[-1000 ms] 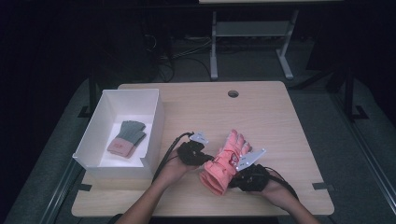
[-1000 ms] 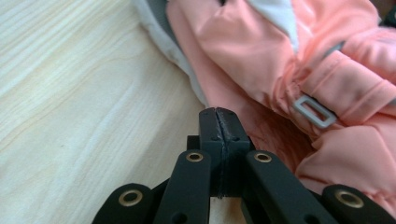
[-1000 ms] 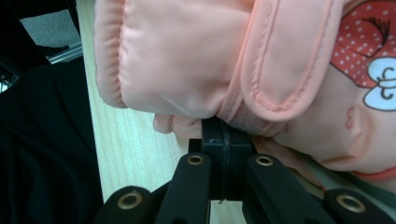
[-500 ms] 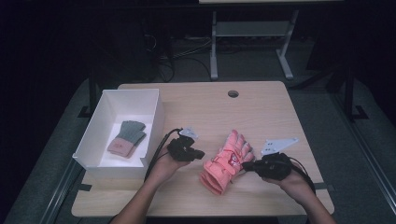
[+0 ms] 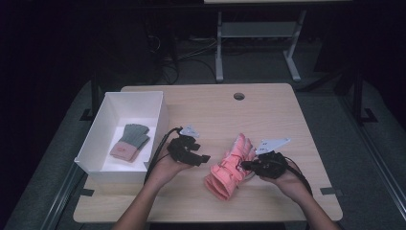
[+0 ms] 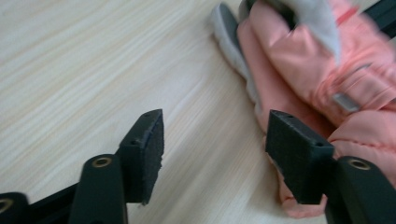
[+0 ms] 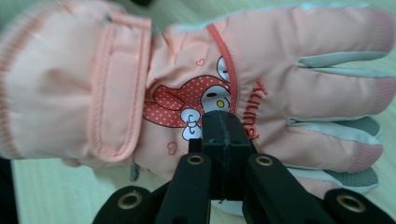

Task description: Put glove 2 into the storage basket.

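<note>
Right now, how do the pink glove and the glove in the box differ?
The pink glove lies on the bare table; the grey-green glove lies inside the white box. The pink one looks puffy and larger, the grey-green one flat and smaller. The right gripper sits against the pink glove; nothing touches the other. Both lie fingers away from the person.

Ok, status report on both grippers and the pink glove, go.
Left gripper open, jaws just opened, nothing between them. Right gripper shut, at the pink glove. Glove flat on table; nothing in the way.

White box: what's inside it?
Inside the white box lies one small glove, grey-green fingers with a pinkish cuff, flat on the bottom. The near wall hides the front strip of the floor, so anything there is unseen.
</note>
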Demonstrator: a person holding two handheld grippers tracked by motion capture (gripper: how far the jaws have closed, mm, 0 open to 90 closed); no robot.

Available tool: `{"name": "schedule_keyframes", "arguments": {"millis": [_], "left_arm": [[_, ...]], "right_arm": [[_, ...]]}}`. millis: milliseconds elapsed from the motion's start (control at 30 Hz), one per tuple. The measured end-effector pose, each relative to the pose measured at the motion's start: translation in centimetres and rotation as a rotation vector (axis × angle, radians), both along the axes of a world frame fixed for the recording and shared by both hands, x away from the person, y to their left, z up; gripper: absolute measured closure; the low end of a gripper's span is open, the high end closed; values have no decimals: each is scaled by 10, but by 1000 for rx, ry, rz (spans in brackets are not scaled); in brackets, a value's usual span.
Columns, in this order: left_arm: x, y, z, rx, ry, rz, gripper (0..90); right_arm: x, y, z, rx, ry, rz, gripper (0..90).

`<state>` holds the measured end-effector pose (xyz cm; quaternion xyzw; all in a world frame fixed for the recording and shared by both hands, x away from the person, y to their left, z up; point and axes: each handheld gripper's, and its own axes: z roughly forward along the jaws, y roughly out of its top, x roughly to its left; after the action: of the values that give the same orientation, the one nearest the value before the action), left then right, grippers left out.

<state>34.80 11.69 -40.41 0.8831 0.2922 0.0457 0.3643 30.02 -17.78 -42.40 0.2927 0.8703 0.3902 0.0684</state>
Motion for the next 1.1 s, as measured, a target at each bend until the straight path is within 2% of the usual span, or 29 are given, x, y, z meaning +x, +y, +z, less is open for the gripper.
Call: {"name": "schedule_keyframes", "arguments": {"millis": [167, 300, 500, 633, 733, 900, 1100], "left_arm": [[1, -6, 8, -47, 14, -24, 232], [4, -20, 10, -49, 30, -57, 186], [12, -51, 3, -69, 75, -109, 178], [17, -68, -5, -59, 99, -132, 179], [20, -78, -16, -62, 149, -138, 178], [21, -79, -27, -57, 181, -146, 178], [24, -79, -37, -51, 251, -157, 166]], "right_arm": [[2, 7, -13, -38, 21, -6, 900], [3, 11, -18, -58, 24, -3, 900], [2, 12, -22, -61, 19, -2, 900], [2, 13, -23, -58, 14, -8, 900], [1, 13, -23, -64, 14, -10, 900], [1, 14, -23, -71, 11, -15, 900], [1, 14, -25, -78, 7, -21, 900]]}}
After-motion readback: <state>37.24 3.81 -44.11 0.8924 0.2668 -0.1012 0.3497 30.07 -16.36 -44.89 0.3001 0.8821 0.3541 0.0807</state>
